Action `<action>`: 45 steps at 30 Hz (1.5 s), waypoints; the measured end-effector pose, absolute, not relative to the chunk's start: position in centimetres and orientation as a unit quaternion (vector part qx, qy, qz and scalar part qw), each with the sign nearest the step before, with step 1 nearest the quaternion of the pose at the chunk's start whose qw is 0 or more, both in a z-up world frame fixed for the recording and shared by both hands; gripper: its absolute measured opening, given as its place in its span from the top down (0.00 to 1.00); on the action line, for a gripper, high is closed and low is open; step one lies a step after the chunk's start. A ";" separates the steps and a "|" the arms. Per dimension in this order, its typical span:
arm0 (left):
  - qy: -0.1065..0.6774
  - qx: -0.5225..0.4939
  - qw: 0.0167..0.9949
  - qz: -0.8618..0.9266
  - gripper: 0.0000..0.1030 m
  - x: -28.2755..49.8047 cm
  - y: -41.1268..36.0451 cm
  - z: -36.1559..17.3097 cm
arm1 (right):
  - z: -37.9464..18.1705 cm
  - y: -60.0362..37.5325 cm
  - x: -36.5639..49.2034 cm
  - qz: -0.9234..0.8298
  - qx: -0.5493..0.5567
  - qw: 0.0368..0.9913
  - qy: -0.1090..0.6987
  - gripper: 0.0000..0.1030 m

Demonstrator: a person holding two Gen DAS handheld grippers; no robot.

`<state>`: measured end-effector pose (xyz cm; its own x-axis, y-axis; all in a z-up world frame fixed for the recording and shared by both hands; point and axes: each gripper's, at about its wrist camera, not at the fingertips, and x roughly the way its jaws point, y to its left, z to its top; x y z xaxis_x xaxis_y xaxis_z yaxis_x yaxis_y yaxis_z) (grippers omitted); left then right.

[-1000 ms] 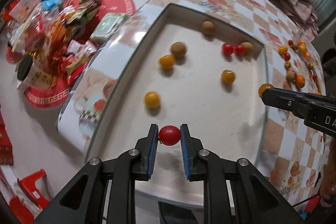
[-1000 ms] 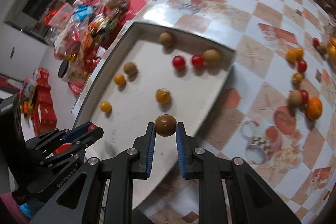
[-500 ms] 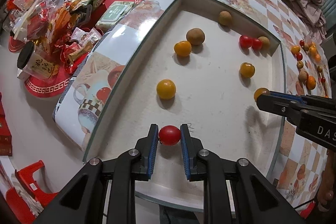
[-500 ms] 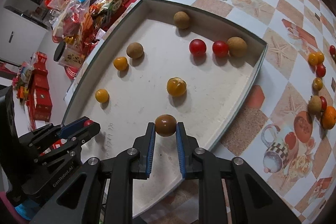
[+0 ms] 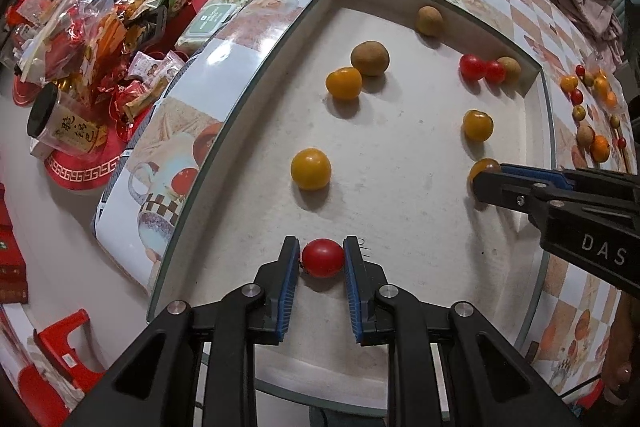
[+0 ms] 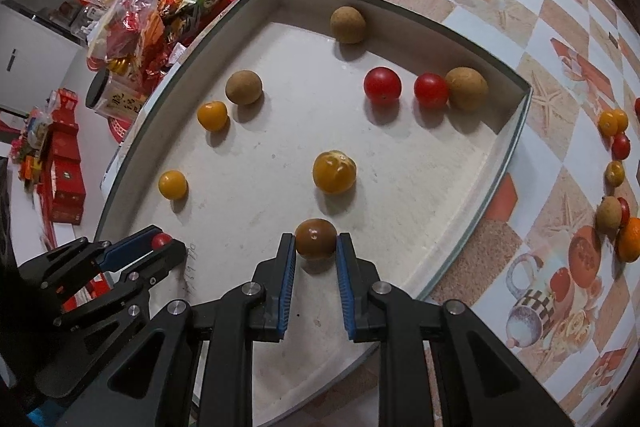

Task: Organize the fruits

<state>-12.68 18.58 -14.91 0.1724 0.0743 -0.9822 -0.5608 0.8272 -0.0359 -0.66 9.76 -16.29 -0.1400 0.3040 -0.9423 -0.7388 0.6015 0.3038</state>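
Fruit is going into the shallow white tray [image 6: 516, 131] on the patterned tabletop [image 6: 560, 39], and both tongs are hovering over its near end with a load each. Left tongs [image 5: 322, 259] are pinching a red cherry tomato [image 5: 322, 257] between the blue pads, just above the tray floor by the look of its shadow. Right tongs [image 6: 316, 245] are pinching a brownish tomato [image 6: 315, 238] across its widest part, likewise low over the floor. Already lying in the tray are three yellow-orange tomatoes, two red ones touching a tan longan by the far wall, and two more longans further left. More loose fruit [image 6: 614, 163] is waiting on the tabletop well to the right of the tray. Both held pieces are looking light, smooth-skinned and soft, so I judge that a hard squeeze is risking a split skin, while a loose grip is letting a round, slippery thing slide out; holding across the middle, as now, seems the safest spot. Being round, they are likely to roll once released.
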 end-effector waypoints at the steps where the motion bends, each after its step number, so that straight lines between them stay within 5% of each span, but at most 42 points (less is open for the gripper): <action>1: 0.608 -0.197 0.739 0.214 0.78 -12.6 18.5 -14.9 | -16.3 9.9 -0.7 0.412 -0.174 0.633 0.632 0.76; 5: 0.614 -0.179 0.739 0.212 0.71 -12.5 18.1 -14.9 | -16.6 10.1 -0.8 0.412 -0.179 0.627 0.637 0.76; 8: 0.607 -0.169 0.745 0.218 0.36 -12.7 18.0 -14.5 | -16.5 10.3 -1.1 0.415 -0.185 0.629 0.631 0.71; 14: 0.608 -0.164 0.747 0.215 0.35 -12.8 18.2 -14.2 | -15.6 10.2 -1.3 0.421 -0.182 0.631 0.625 0.50; 18: 0.611 -0.163 0.743 0.218 0.35 -12.7 18.2 -14.0 | -14.2 9.9 -1.2 0.417 -0.182 0.643 0.616 0.21; 22: 0.613 -0.164 0.742 0.215 0.34 -12.5 18.1 -13.7 | -12.6 9.4 -1.0 0.410 -0.183 0.655 0.608 0.19; 24: 0.610 -0.164 0.745 0.213 0.04 -12.4 18.1 -13.5 | -12.3 9.2 -1.0 0.401 -0.191 0.659 0.607 0.16; 29: 0.606 -0.155 0.751 0.210 0.03 -11.9 17.8 -13.0 | -11.7 8.2 -0.8 0.379 -0.202 0.671 0.605 0.00; 45: 0.622 -0.114 0.745 0.214 0.03 -10.9 16.8 -13.0 | -11.9 6.7 0.7 0.340 -0.186 0.686 0.616 0.00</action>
<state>-10.94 16.84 -12.96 0.1348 0.1772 -0.9749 -0.4599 0.8827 0.0968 0.67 6.70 -11.90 0.0096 0.2369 -0.9715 -0.6963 0.6989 0.1635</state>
